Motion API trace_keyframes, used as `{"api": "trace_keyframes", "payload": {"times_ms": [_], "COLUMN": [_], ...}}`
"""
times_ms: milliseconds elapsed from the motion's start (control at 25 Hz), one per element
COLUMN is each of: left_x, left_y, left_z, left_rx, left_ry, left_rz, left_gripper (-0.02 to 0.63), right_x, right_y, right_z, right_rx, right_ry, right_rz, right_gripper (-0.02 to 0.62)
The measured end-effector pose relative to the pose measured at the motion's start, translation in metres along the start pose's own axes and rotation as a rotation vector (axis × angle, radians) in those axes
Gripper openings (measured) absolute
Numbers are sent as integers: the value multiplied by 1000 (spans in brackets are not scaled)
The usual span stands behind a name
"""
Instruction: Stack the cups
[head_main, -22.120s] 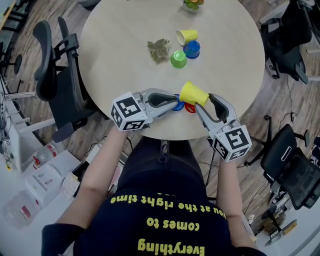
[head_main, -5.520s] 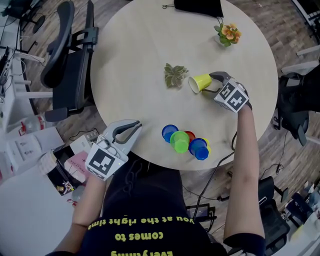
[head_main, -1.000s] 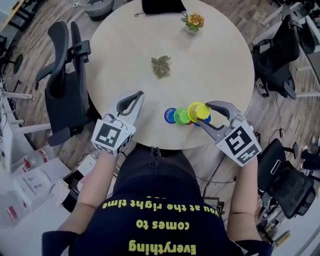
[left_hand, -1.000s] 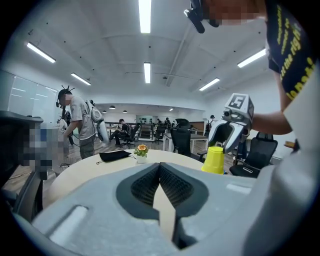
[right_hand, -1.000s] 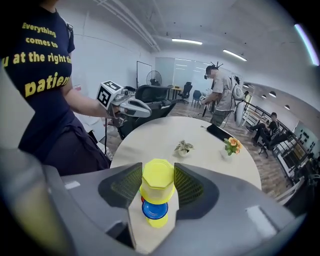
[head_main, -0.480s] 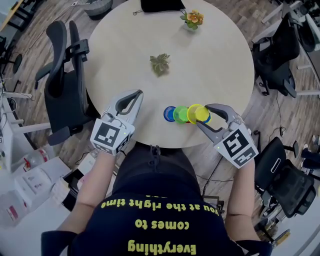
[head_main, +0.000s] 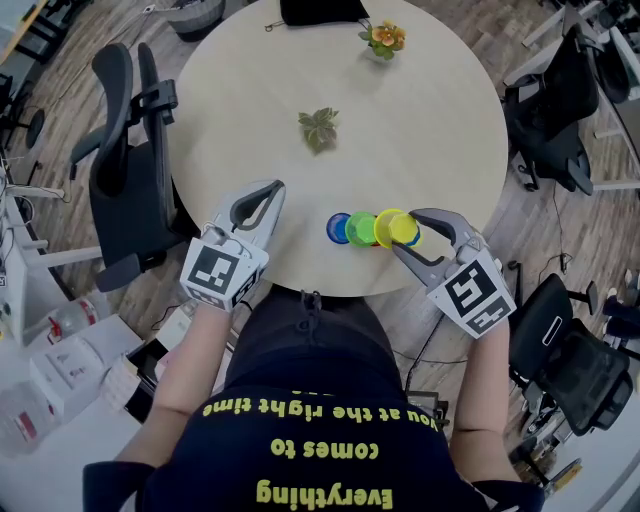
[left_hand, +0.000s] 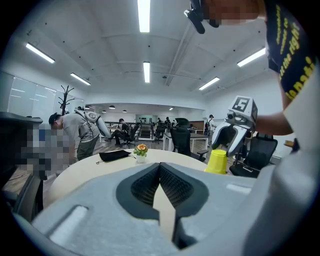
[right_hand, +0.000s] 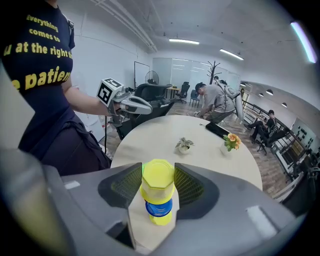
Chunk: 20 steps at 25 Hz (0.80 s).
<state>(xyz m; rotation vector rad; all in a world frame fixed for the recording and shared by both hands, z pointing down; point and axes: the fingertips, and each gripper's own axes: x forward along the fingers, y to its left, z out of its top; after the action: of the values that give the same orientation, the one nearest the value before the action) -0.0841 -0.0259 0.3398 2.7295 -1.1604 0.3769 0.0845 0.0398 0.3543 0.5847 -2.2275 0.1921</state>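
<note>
Now the right gripper (right_hand: 158, 172) squeezes the top yellow cup (right_hand: 158, 186) of a three-cup stack (right_hand: 159, 210) at the table (head_main: 420, 130) edge — one green cup (head_main: 360, 229), one blue cup (head_main: 339, 227) beside it. The left gripper (left_hand: 160, 170) has its fingers together.

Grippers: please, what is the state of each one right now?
Left gripper: closed, holding nothing.
Right gripper: closed on the yellow cup.
</note>
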Motion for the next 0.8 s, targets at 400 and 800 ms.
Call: {"api": "trace_keyframes", "payload": {"times_ms": [400,800], "left_x": [-1,-2], "left_y": [-1,0], "left_z": [6,27], "left_rx": [9,24], "left_ry": [-12,-49], "left_rz": [1,14], "left_gripper": [3,3], "right_x": [-8,-51], "right_y": [-2,-34], "right_z": [11,58], "right_rx": [13,54], "right_ry": [-50,-298], "right_rz": [-7,-209], "right_gripper": [213,49]}}
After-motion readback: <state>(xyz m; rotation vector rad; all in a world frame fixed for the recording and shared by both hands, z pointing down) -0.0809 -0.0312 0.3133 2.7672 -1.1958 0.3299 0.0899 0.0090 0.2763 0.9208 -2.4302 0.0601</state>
